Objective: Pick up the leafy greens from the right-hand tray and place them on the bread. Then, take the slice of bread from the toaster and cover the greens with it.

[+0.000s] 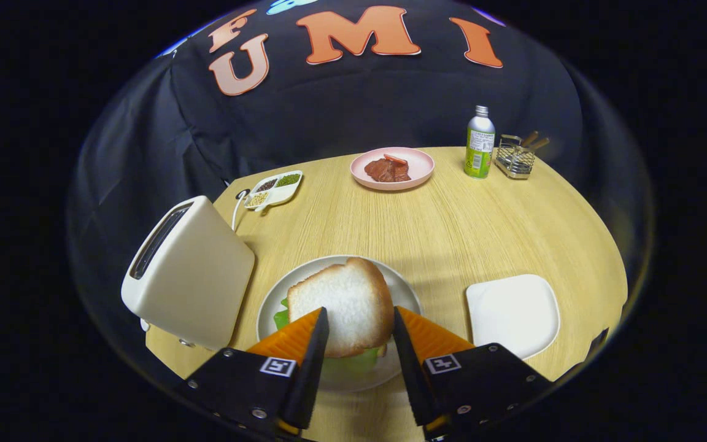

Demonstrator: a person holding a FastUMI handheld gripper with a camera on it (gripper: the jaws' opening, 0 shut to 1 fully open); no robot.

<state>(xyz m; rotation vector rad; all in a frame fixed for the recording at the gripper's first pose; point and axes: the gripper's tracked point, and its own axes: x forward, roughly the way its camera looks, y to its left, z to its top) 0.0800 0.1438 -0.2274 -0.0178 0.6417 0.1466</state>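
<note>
A slice of white bread (pixel 344 301) lies flat on top of the leafy greens (pixel 353 363) on a round white plate (pixel 304 273). The green edges poke out at its left and near sides. My gripper (pixel 360 310) hovers over the near part of the slice. Its fingers stand apart, one at each side of the bread and neither pressing on it, so it is open. The cream toaster (pixel 194 270) stands left of the plate, its slot dark. The white square tray (pixel 513 313) sits bare to the right of the plate.
At the far side of the wooden table are a pink plate (pixel 421 162) with reddish meat slices, a green bottle (pixel 480 144) and a wire holder (pixel 515 158). A divided dish of seeds (pixel 275 189) sits behind the toaster, beside its cord.
</note>
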